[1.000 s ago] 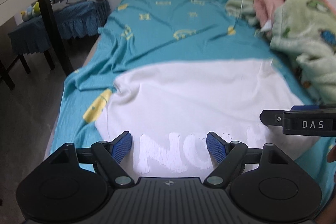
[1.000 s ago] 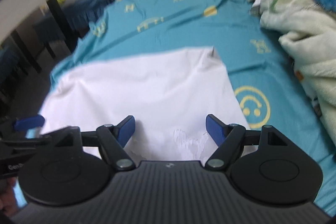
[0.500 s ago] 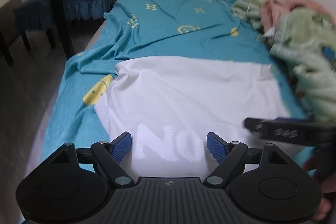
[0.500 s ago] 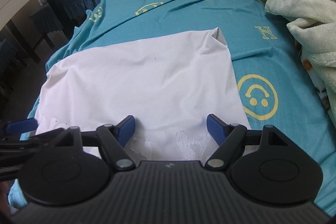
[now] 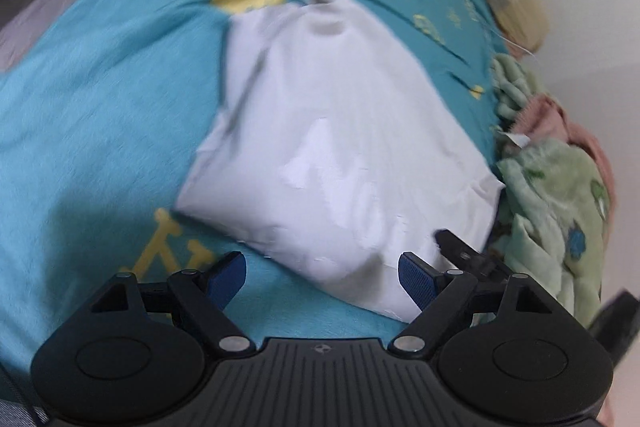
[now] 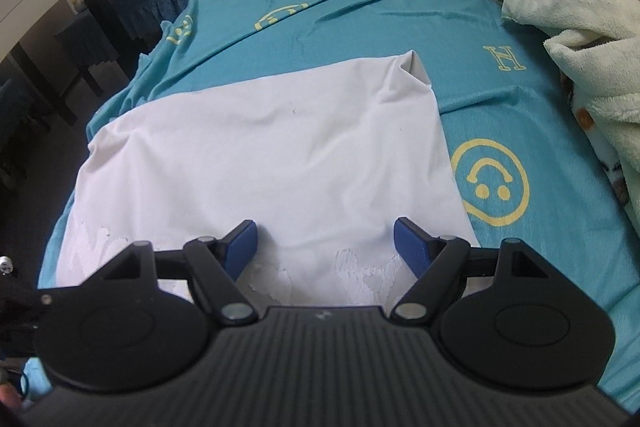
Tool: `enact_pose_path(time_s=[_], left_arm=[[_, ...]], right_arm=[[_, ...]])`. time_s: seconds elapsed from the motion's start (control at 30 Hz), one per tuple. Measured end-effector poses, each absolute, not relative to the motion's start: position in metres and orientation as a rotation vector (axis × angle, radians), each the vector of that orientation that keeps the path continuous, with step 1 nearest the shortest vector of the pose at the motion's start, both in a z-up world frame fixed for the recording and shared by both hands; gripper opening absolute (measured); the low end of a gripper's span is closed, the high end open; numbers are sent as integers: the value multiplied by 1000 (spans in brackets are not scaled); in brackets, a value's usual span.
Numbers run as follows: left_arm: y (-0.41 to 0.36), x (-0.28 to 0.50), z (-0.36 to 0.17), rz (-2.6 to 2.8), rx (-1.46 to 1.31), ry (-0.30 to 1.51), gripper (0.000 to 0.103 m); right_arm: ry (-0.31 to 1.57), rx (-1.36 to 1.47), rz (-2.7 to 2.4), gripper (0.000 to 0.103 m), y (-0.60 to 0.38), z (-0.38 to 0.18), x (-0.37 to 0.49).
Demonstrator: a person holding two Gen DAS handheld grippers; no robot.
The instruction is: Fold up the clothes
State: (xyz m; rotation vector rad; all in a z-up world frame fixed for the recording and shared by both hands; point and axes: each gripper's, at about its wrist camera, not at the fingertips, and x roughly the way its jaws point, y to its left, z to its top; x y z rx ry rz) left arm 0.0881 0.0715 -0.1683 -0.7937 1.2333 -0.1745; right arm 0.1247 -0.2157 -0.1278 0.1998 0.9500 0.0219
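On the bed [image 6: 352, 7] the white shirt [image 6: 280, 147] lies flat, partly folded, so I'd set my left claw [image 5: 322, 275], opening and empty, and right claw [image 6: 325, 242], apart and empty, squarely on its near corners before closing.

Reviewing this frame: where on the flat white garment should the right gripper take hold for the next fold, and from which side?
Probably the white fabric garment's near right corner, approached from its right edge. That edge lies straight and free on the teal patterned bedsheet, and the open right gripper already hovers above the near hem.
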Motion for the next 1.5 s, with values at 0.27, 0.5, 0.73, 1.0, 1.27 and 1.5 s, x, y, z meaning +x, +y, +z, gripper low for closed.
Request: enact_pose_path(time_s=[0.27, 0.5, 0.73, 1.0, 1.27, 1.5], left_arm=[[92, 88, -178, -89, -966, 1118, 66], [96, 79, -173, -76, -1010, 1040, 36], [92, 73, -148, -137, -1013, 938, 24], [98, 75, -141, -161, -1061, 898, 20], [103, 80, -139, -171, -1086, 876, 19], [105, 86, -143, -159, -1073, 889, 19]], right_arm=[[944, 232, 19, 78, -218, -124, 125], [881, 627, 173, 78, -235, -99, 112], [1048, 1165, 419, 78, -218, -133, 93], [1105, 1452, 239, 78, -213, -186, 85], [878, 1459, -195, 77, -266, -182, 58], [816, 1383, -248, 36, -274, -176, 60]])
